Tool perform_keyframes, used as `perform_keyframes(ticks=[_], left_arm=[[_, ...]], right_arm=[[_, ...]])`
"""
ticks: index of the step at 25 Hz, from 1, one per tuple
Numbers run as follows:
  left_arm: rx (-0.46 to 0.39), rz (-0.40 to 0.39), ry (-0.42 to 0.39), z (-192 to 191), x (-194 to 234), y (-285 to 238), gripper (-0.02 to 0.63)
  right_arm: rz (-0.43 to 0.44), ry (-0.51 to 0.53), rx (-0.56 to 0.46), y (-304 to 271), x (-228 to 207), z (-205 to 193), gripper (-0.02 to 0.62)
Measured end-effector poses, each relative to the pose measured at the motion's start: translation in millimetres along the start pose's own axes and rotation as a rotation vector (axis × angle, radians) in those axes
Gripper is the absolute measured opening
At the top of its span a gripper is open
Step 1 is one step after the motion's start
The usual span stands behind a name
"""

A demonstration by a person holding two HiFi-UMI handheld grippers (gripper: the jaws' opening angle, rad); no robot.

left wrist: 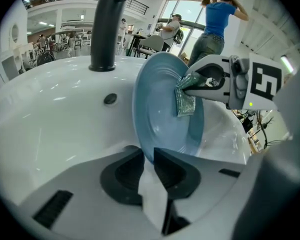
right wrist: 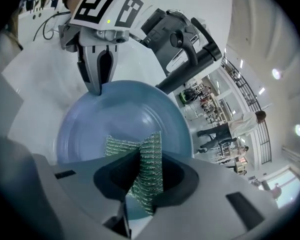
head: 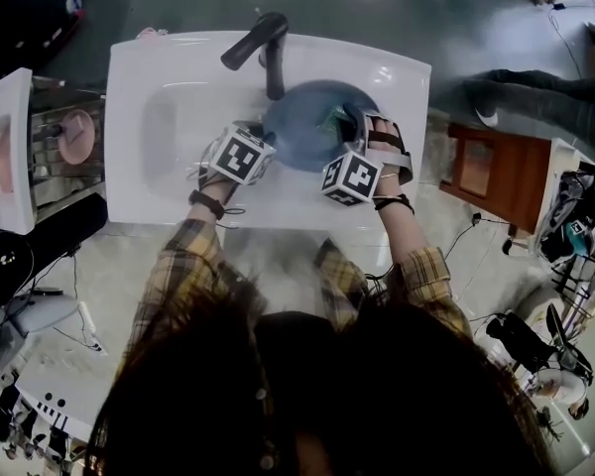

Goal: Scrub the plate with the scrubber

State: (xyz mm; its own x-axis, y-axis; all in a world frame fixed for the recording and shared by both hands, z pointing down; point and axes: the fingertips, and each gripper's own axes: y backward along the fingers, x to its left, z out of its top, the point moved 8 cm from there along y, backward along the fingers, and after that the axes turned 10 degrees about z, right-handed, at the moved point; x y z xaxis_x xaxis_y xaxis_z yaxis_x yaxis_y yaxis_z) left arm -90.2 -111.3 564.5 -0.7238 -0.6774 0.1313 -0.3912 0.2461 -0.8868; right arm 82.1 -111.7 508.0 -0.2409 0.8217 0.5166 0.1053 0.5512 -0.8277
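Note:
A blue plate stands tilted on its edge in the white sink, below the black tap. My left gripper is shut on the plate's near rim and holds it up. My right gripper is shut on a green mesh scrubber, folded between the pads. The scrubber lies against the plate's inner face, in its upper half. In the right gripper view the left gripper pinches the rim at the plate's top.
The sink's drain lies behind the plate, near the tap's base. A wooden stool stands right of the basin. Shelves with pink items sit to the left. People stand far off in the hall.

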Motion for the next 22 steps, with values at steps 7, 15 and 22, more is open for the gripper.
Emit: perform_keyframes(ticks=[7,15,22], left_arm=[[-0.009,0.04,0.002,1.5,5.1,0.4,0.064],[-0.018,0.026,0.004,-1.5,-0.1,-1.5,0.067],[-0.039,0.034,0.014,-2.0,5.9,4.9,0.13]], right_arm=[[0.029,-0.047,-0.075,-11.3,13.8,42.2,0.1],[0.087,-0.078,-0.097,-16.4,30.5,53.6,0.1],[0.156,-0.203,-0.125,-8.4,30.3,51.4,0.1]])
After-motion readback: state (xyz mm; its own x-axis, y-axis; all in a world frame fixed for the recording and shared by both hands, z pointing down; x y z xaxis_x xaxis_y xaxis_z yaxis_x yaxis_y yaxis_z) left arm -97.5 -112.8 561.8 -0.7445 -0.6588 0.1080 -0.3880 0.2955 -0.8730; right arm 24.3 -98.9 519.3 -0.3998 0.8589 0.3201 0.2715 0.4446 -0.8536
